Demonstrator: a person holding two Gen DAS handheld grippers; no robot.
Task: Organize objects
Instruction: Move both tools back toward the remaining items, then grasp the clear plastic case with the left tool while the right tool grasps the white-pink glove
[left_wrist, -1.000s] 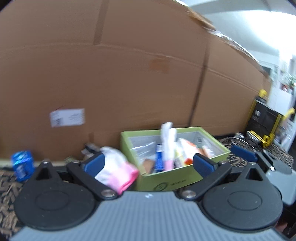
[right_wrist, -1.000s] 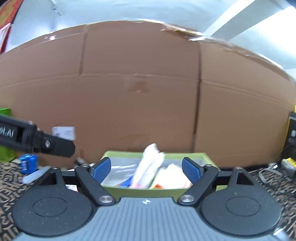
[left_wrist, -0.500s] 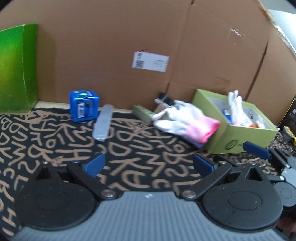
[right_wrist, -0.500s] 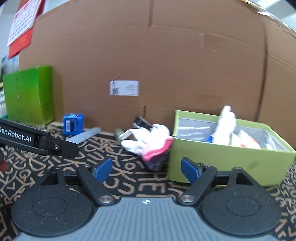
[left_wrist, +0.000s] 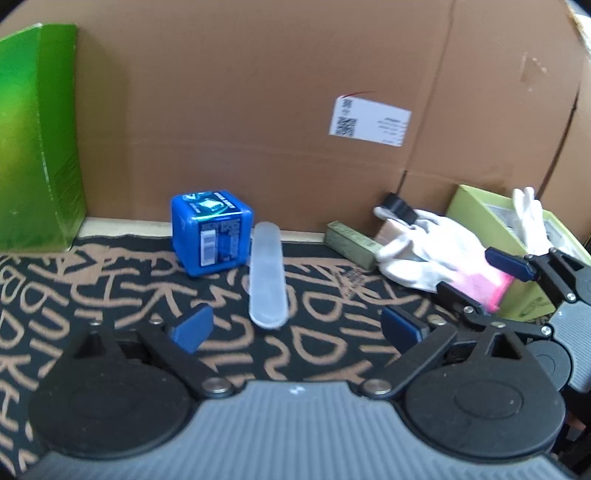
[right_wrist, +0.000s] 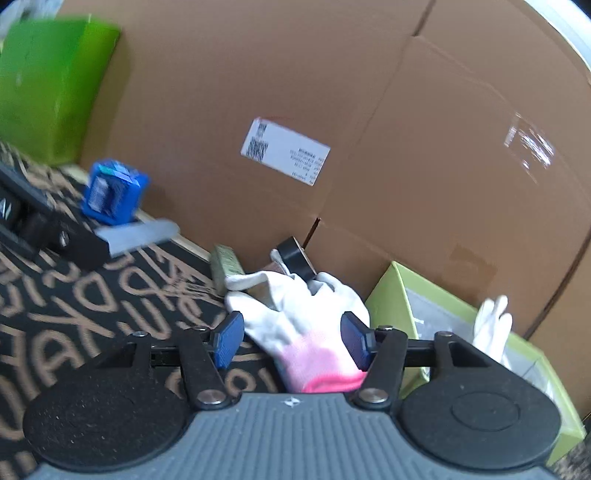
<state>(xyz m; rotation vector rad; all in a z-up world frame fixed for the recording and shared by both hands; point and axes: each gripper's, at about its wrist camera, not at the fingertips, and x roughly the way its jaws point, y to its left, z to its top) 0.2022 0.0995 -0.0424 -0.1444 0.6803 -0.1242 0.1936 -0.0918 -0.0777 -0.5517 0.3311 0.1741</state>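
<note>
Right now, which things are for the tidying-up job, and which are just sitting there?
For the job:
white and pink glove, between the right gripper's closing jaws
light green box
clear plastic case, ahead of the open left gripper
blue cube box

Just sitting there:
cardboard wall
tall green box
patterned mat

Count: 2 white gloves (right_wrist: 303, 325), 1 blue cube box (left_wrist: 212, 230), 1 translucent plastic case (left_wrist: 266, 273), 1 olive bar (left_wrist: 351, 243), 1 black tape roll (right_wrist: 295, 264), 2 green boxes (left_wrist: 37, 136), 1 cardboard backdrop (left_wrist: 258, 110).
</note>
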